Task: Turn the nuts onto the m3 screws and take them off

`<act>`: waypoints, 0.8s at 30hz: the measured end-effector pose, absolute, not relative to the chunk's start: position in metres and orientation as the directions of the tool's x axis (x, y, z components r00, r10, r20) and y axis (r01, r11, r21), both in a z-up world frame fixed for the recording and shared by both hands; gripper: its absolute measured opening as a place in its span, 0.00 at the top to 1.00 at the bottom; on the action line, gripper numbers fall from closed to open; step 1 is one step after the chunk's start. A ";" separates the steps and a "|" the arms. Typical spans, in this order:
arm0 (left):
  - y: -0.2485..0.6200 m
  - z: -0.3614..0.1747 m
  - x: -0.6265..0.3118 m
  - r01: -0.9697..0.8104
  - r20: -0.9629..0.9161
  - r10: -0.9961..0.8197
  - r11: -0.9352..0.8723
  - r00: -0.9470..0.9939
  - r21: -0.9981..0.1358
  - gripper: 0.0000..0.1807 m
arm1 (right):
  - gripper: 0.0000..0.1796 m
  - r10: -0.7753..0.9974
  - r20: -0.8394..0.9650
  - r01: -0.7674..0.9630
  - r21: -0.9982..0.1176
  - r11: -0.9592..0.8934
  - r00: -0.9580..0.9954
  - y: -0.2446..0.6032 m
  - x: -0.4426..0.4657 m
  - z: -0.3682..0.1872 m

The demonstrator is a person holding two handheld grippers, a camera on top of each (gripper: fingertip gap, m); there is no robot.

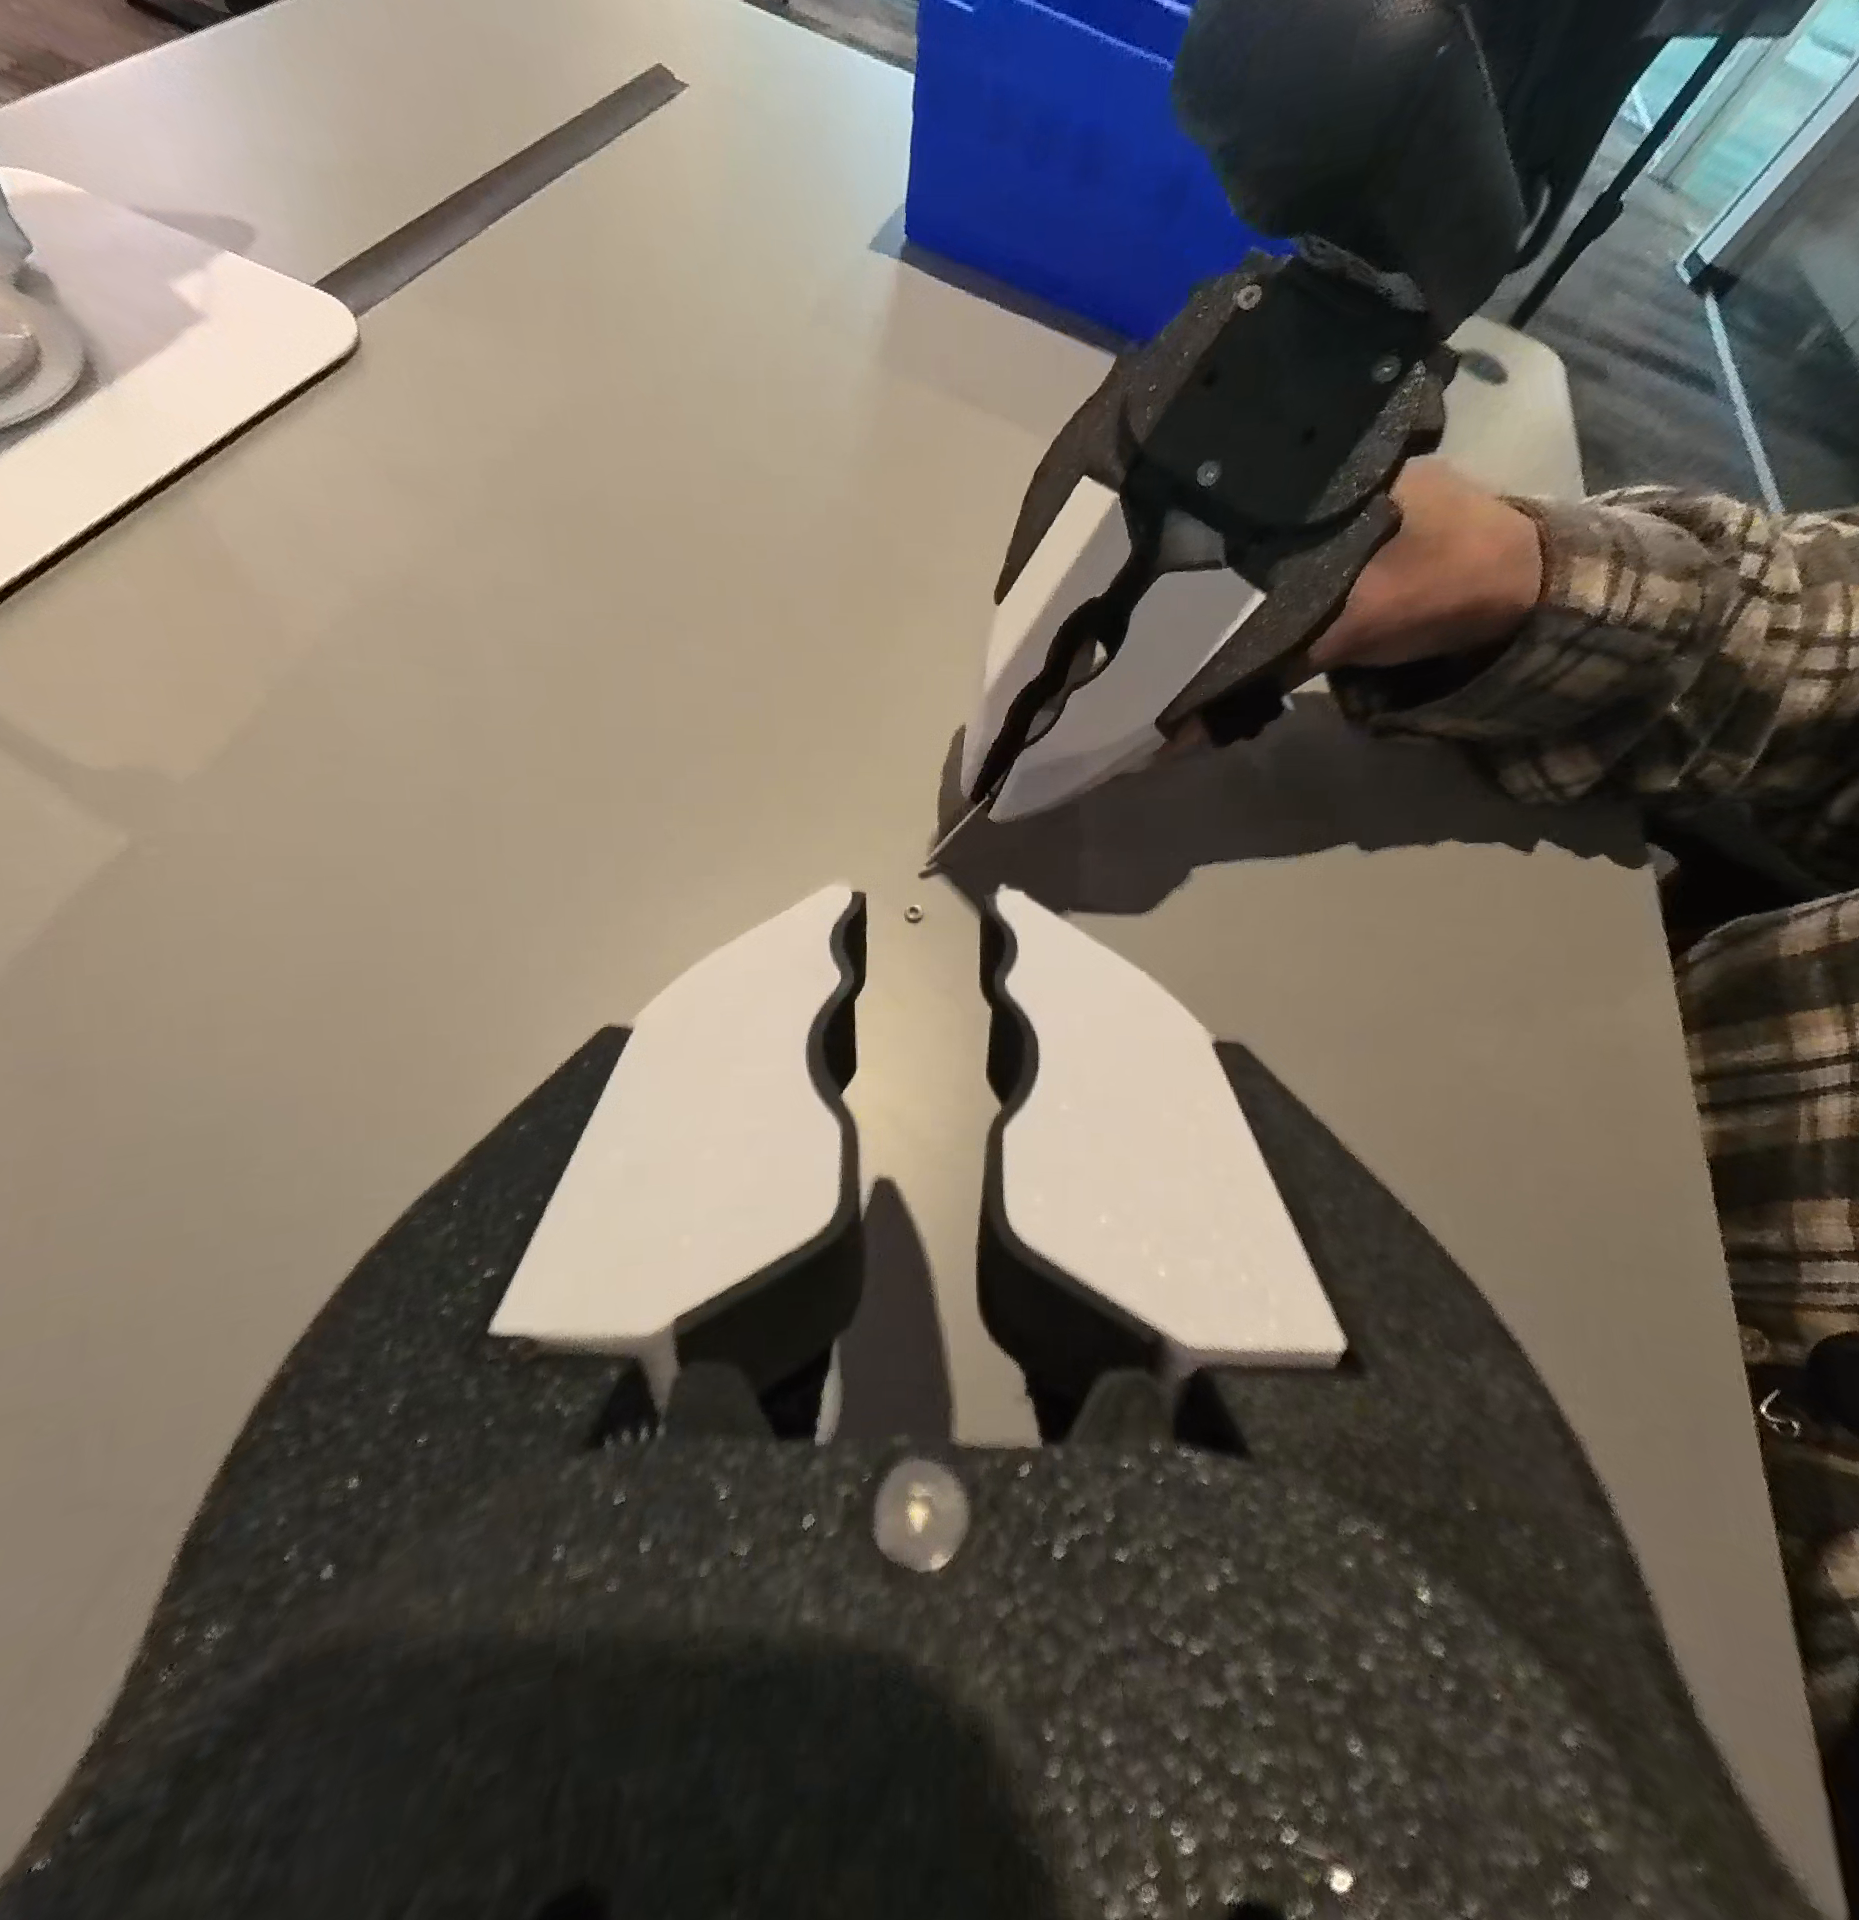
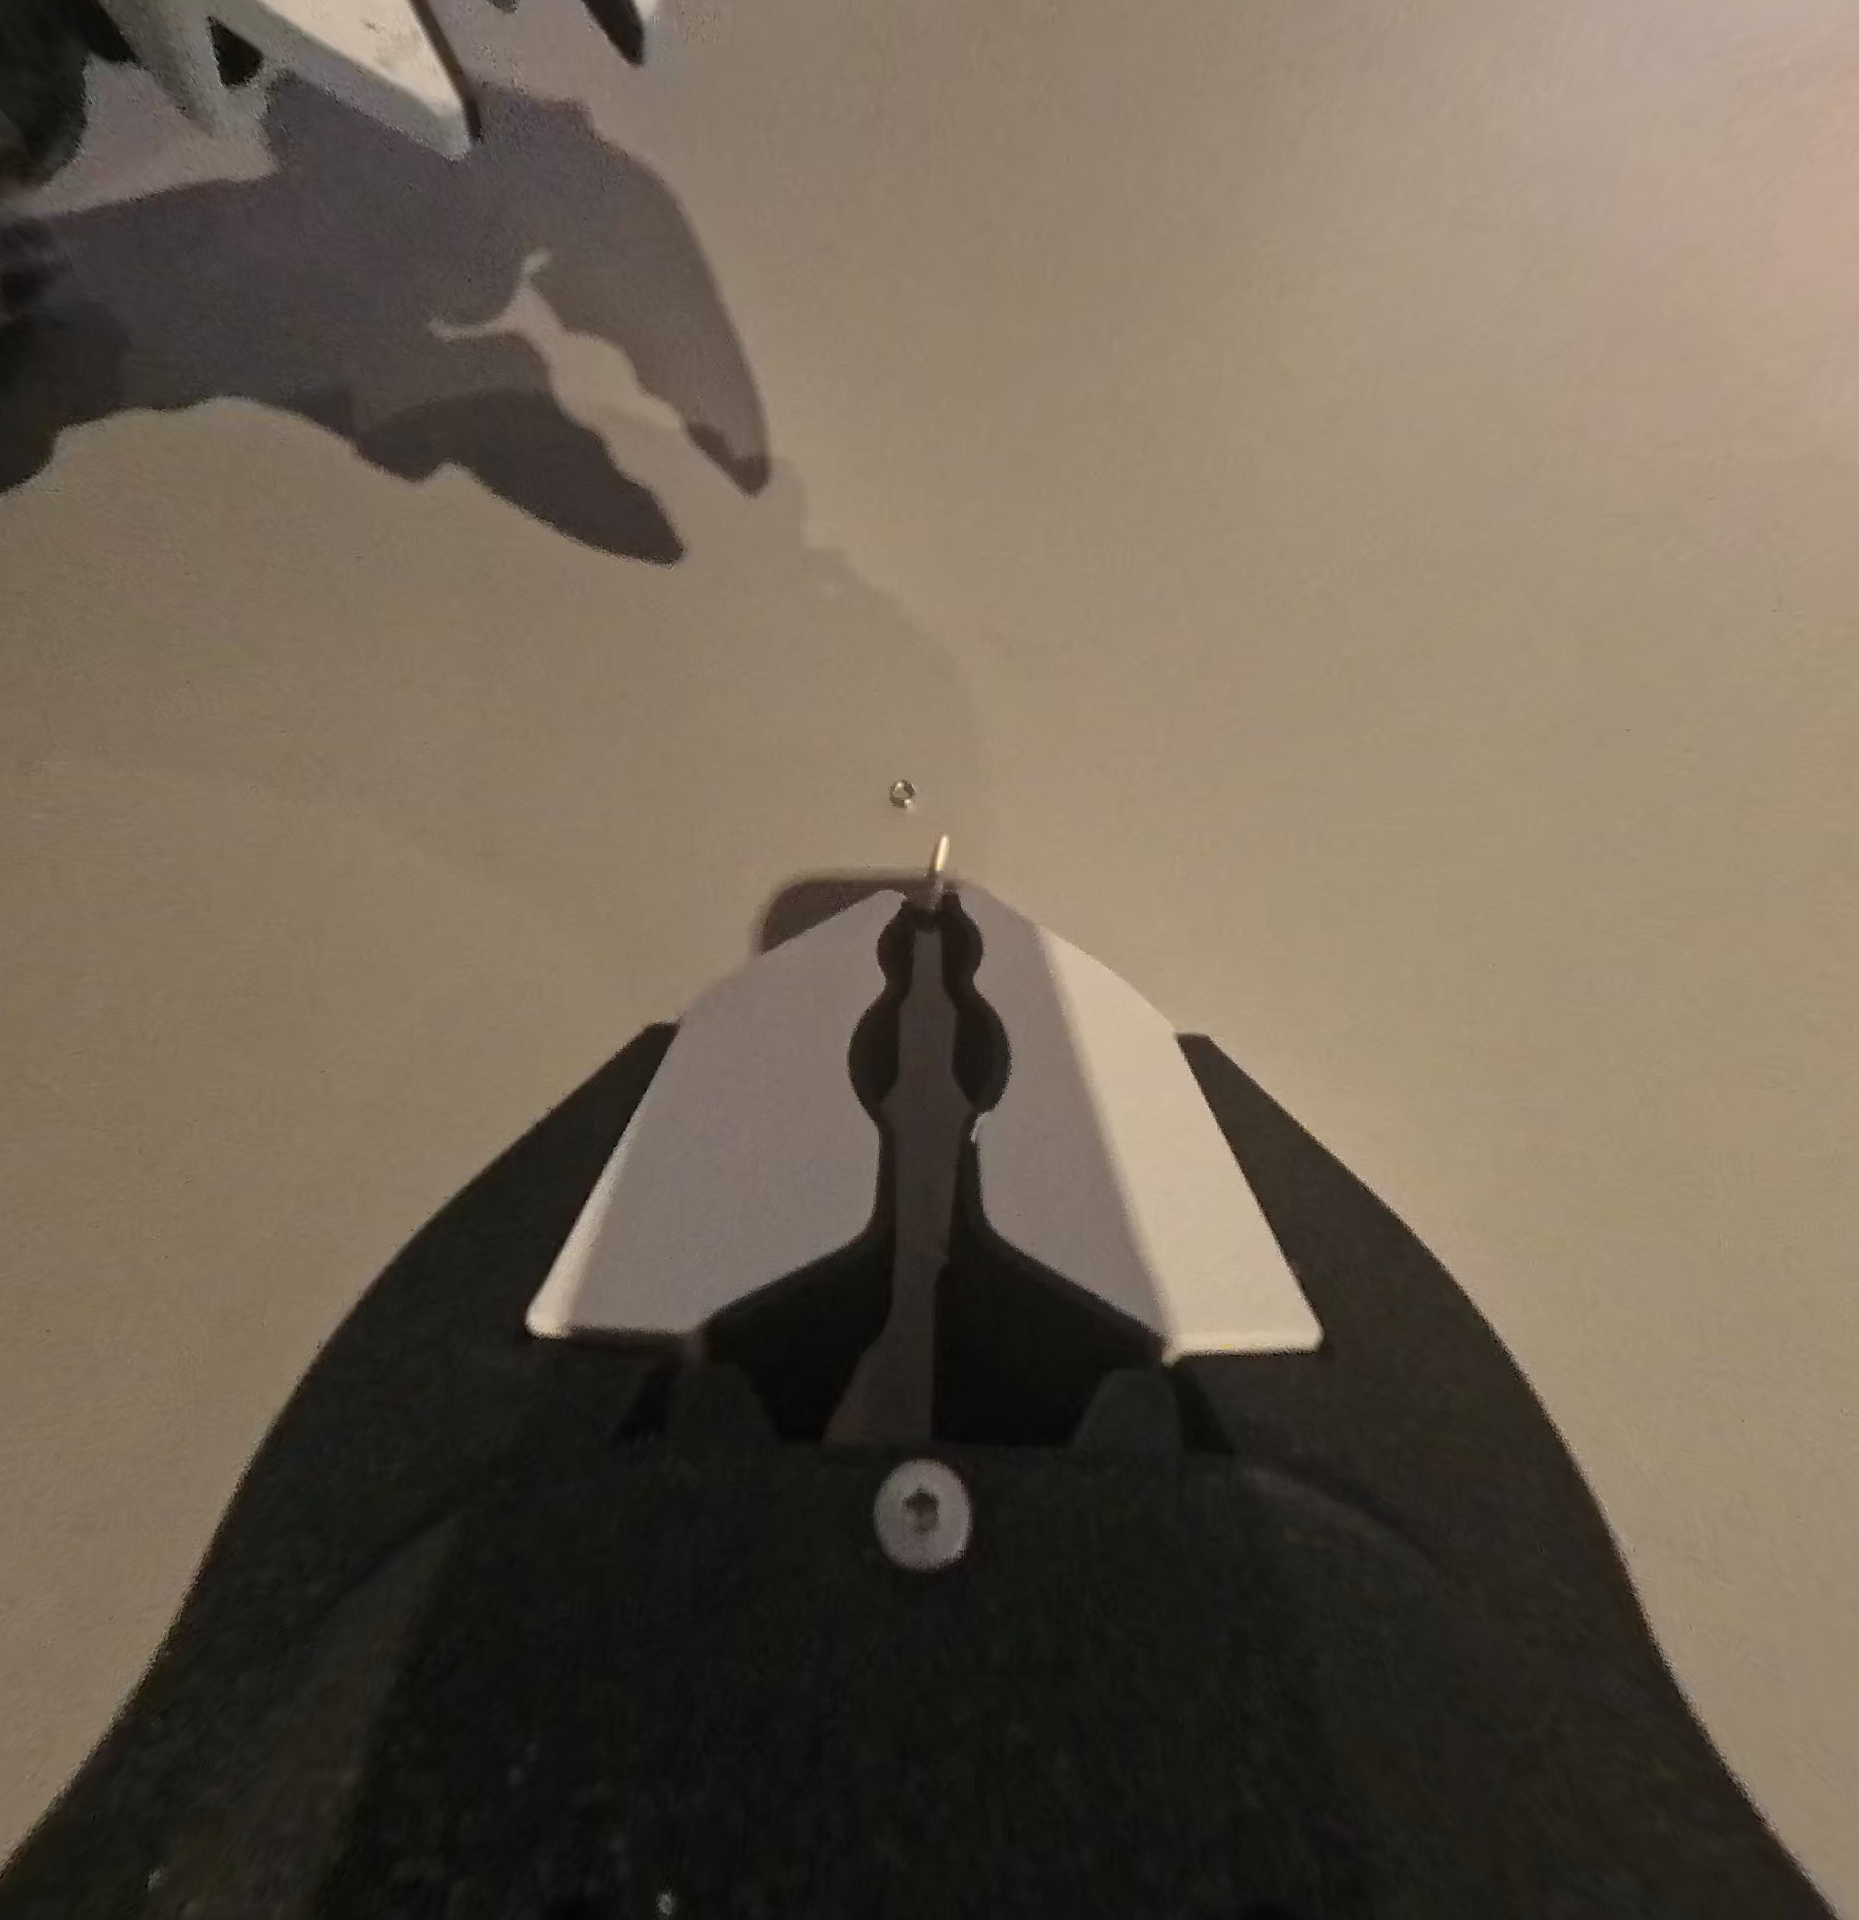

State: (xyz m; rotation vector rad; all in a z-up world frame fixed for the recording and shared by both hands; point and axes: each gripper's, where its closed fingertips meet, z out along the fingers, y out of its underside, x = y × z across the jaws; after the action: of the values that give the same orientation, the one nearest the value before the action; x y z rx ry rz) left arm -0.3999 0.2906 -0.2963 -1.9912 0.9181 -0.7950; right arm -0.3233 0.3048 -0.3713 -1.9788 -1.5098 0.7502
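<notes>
Nut (image 1: 913, 913): flat on the table (image 1: 592, 623), between the parted tips of the left gripper (image 1: 920, 914).
Screw (image 2: 939, 858): pinched at the right gripper (image 2: 930, 906) tips, shaft pointing toward the nut.

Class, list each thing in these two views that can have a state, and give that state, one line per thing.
Left gripper: open, empty, just above the table.
Right gripper: shut on the screw.
Screw: held at the fingertips, shaft sticking out towards the nut, no nut on it.
Nut: loose, lying flat on the table, between the left gripper's fingertips, apart from the screw.
Blue bin: standing on the table's far side; contents hidden.
</notes>
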 end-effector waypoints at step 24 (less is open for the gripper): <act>0.289 -0.303 -0.408 -0.293 0.246 -0.795 -0.463 0.554 -0.837 0.89 | 0.91 0.986 -0.085 0.775 -0.610 -0.167 0.146 0.304 -0.309 -0.368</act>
State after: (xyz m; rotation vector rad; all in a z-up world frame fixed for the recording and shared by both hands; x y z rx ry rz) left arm -0.4077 0.2892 -0.3030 -2.0136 0.8741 -0.8233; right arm -0.3086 0.3044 -0.3677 -2.0063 -1.6810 0.6693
